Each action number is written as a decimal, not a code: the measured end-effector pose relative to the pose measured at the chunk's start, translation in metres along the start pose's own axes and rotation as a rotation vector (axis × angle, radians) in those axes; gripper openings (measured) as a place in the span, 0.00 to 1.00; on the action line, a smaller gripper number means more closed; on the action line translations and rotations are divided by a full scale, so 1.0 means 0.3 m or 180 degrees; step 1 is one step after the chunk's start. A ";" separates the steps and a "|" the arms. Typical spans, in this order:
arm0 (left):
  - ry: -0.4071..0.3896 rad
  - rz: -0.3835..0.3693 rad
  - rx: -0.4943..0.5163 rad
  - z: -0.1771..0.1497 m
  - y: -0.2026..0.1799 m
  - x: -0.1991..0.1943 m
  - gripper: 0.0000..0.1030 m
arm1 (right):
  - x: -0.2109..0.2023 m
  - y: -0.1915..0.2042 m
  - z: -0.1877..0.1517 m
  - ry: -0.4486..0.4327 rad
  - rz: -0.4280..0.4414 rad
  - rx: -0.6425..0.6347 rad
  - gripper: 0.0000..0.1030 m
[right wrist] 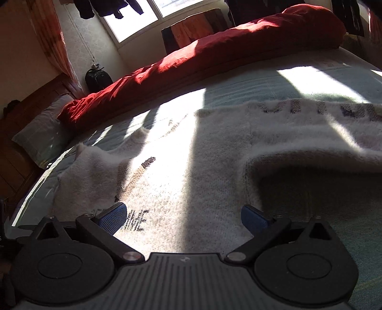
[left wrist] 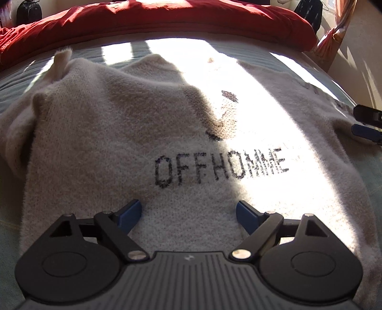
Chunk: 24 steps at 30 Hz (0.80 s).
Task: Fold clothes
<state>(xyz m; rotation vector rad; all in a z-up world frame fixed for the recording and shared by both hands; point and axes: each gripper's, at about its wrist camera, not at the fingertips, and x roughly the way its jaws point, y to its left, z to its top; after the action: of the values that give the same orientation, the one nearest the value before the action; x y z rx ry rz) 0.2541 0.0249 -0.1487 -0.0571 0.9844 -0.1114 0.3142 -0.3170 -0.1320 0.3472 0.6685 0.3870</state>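
Note:
A fuzzy cream sweater [left wrist: 102, 133] with black lettering lies spread on the bed, its left side folded in over the body. My left gripper [left wrist: 188, 214] hovers over the lower front of the sweater, jaws wide apart with nothing between the blue pads. In the right wrist view the same sweater [right wrist: 181, 171] stretches ahead, one sleeve [right wrist: 322, 124] lying out to the right. My right gripper [right wrist: 183, 217] is open above the sweater's hem area, holding nothing. The right gripper's fingers [left wrist: 367, 124] also show at the right edge of the left wrist view.
A pale blue-green bed sheet [right wrist: 238, 90] lies under the sweater. A rolled red duvet [left wrist: 167, 21] runs along the bed's far side. A pillow [right wrist: 40, 136] and a wooden headboard [right wrist: 21, 114] sit at the left. A dark bag [right wrist: 98, 78] stands by the wall under the window.

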 end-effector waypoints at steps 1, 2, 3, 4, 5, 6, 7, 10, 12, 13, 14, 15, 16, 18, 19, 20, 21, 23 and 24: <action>0.0004 0.0011 -0.0002 0.001 -0.002 0.001 0.84 | -0.006 -0.025 0.048 -0.0190 -0.0019 -0.0002 1.00; 0.0007 0.0023 -0.0002 0.002 -0.004 0.001 0.84 | 0.007 -0.063 0.088 -0.0287 -0.0043 0.0083 1.00; 0.0007 0.0035 0.0012 0.002 -0.008 0.004 0.85 | 0.026 -0.105 0.126 -0.0359 -0.0071 0.0192 1.00; 0.0007 0.0047 0.0026 0.001 -0.011 0.006 0.85 | 0.046 -0.143 0.148 -0.0346 -0.0057 0.0331 1.00; 0.0007 0.0058 0.0038 0.001 -0.014 0.008 0.86 | 0.076 -0.190 0.151 -0.0269 -0.0016 0.0510 1.00; 0.0009 0.0057 0.0040 0.001 -0.015 0.009 0.86 | 0.109 -0.241 0.151 -0.0180 0.0028 0.0700 1.00; 0.0012 0.0057 0.0043 0.001 -0.016 0.011 0.87 | 0.130 -0.278 0.137 -0.0099 -0.0018 0.0801 1.00; 0.0027 0.0038 0.0051 0.004 -0.013 0.015 0.88 | 0.108 -0.364 0.061 -0.0111 -0.0281 0.0843 0.96; 0.0031 0.0026 0.0052 0.005 -0.012 0.019 0.89 | 0.057 -0.412 0.036 -0.0222 -0.0415 0.0924 0.96; 0.0030 0.0026 0.0051 0.005 -0.013 0.020 0.90 | 0.039 -0.425 0.037 -0.0238 -0.0482 0.0960 0.96; 0.0030 0.0028 0.0051 0.004 -0.014 0.022 0.90 | 0.020 -0.436 0.046 -0.0243 -0.0563 0.1025 0.96; 0.0029 0.0038 0.0053 0.004 -0.017 0.023 0.90 | 0.009 -0.438 0.057 -0.0251 -0.0600 0.1072 0.97; 0.0028 0.0049 0.0055 0.004 -0.019 0.024 0.91 | 0.006 -0.429 0.078 -0.0272 -0.0601 0.1040 1.00; 0.0031 0.0070 0.0058 0.004 -0.025 0.026 0.92 | 0.018 -0.407 0.123 -0.0307 -0.0542 0.0914 1.00; 0.0034 0.0072 0.0059 0.005 -0.027 0.028 0.92 | 0.034 -0.397 0.143 -0.0311 -0.0474 0.0836 1.00; 0.0038 0.0075 0.0060 0.005 -0.029 0.029 0.92 | 0.059 -0.397 0.158 -0.0292 -0.0403 0.0825 1.00; 0.0042 0.0074 0.0066 0.005 -0.030 0.030 0.93 | 0.088 -0.400 0.171 -0.0264 -0.0332 0.0835 1.00; 0.0056 0.0073 0.0073 0.007 -0.032 0.031 0.94 | 0.140 -0.423 0.171 -0.0151 -0.0288 0.0939 1.00; 0.0062 0.0072 0.0076 0.008 -0.032 0.031 0.94 | 0.152 -0.440 0.165 -0.0096 -0.0297 0.0980 1.00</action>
<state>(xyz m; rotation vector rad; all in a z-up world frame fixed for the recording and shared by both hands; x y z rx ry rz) 0.2606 0.0142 -0.1541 -0.0229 1.0029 -0.1029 0.4102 -0.4208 -0.1764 0.6106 0.7129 0.1884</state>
